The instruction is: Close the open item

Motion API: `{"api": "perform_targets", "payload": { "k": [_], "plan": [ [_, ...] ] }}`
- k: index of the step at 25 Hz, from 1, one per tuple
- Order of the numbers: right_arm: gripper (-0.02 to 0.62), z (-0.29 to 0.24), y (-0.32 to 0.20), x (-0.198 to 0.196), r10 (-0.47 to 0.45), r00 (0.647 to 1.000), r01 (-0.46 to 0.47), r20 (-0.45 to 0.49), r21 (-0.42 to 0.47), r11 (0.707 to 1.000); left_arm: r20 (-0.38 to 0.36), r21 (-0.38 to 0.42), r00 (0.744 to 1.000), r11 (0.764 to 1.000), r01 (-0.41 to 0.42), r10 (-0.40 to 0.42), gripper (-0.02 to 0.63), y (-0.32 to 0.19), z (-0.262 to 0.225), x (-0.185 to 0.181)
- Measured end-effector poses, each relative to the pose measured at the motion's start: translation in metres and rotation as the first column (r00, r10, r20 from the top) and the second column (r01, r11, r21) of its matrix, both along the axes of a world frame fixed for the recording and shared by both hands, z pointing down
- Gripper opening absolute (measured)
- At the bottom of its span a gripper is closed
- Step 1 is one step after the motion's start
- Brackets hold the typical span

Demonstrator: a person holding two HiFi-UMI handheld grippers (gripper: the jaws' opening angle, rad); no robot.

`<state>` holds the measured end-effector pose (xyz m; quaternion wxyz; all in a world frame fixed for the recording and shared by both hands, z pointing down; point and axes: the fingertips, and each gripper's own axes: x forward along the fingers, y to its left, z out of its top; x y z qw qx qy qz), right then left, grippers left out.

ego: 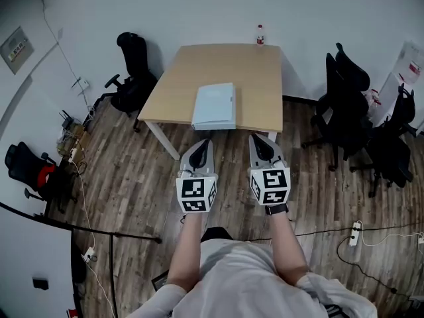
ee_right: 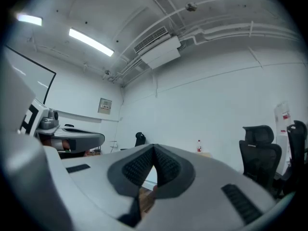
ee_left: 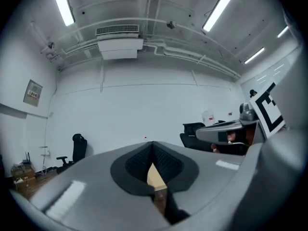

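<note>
In the head view, the left gripper [ego: 204, 142] and the right gripper [ego: 256, 138] are held side by side over the wooden floor [ego: 132, 177]. Both point toward 12 o'clock and stop short of the near edge of the table [ego: 199, 61]. A pale flat item [ego: 214, 106] lies on the table close to that near edge, slightly left of its middle. It is clear of both grippers, and I cannot tell from here how far open it is. A small bottle [ego: 260, 36] stands at the table's far edge, at 12 o'clock. A black chair [ego: 132, 71] crowds the table's left side at 10 o'clock. More black chairs [ego: 348, 105] cluster at 2 o'clock, leaving a strip of floor between them and the table's right edge. A power strip [ego: 355, 233] lies on the floor at 4 o'clock.

In the left gripper view, the left gripper [ee_left: 153, 150] has its jaws pressed together at the tips with nothing held. Tan tabletop shows through the small gap below the tips. The right gripper [ee_left: 240, 129] sits at 3 o'clock.

In the right gripper view, the right gripper [ee_right: 154, 150] is likewise clenched and empty. The left gripper [ee_right: 72, 138] is at 9 o'clock, the bottle [ee_right: 198, 146] at 2 o'clock, and the chairs [ee_right: 260, 153] at 3 o'clock.
</note>
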<state>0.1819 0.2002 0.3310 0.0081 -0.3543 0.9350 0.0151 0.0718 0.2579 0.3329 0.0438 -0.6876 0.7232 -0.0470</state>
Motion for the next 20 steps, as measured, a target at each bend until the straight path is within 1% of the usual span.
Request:
{"api": "perform_targets", "payload": {
  "k": [2, 4, 9, 13, 16, 20],
  "plan": [
    [0.011, 0.003, -0.002, -0.001, -0.003, 1.0, 0.003, 0.002, -0.009, 1.0, -0.003, 0.001, 1.0, 1.0, 0.007, -0.007, 0.009, 0.0, 0.001, -0.002],
    [0.011, 0.005, -0.005, -0.003, 0.001, 1.0, -0.001, 0.004, -0.018, 1.0, -0.022, 0.006, 1.0, 1.0, 0.004, -0.004, 0.009, -0.005, 0.002, -0.006],
    [0.011, 0.017, -0.023, -0.022, 0.007, 1.0, -0.007, 0.0, -0.028, 1.0, -0.056, 0.005, 0.998, 1.0, -0.016, 0.017, 0.009, -0.031, 0.017, -0.023],
    [0.011, 0.027, -0.056, -0.044, 0.04, 0.999, -0.04, -0.007, -0.052, 0.998, -0.085, -0.009, 0.995, 0.998, -0.055, 0.054, 0.009, -0.071, 0.032, -0.047],
    [0.011, 0.026, -0.086, -0.069, 0.066, 0.998, -0.067, -0.018, -0.061, 0.996, -0.102, 0.001, 0.991, 0.996, -0.088, 0.088, 0.009, -0.109, 0.028, -0.074],
    [0.011, 0.023, -0.125, -0.104, 0.109, 0.994, -0.111, -0.025, -0.073, 0.991, -0.1, 0.016, 0.984, 0.989, -0.149, 0.15, 0.009, -0.158, 0.02, -0.104]
  ]
}}
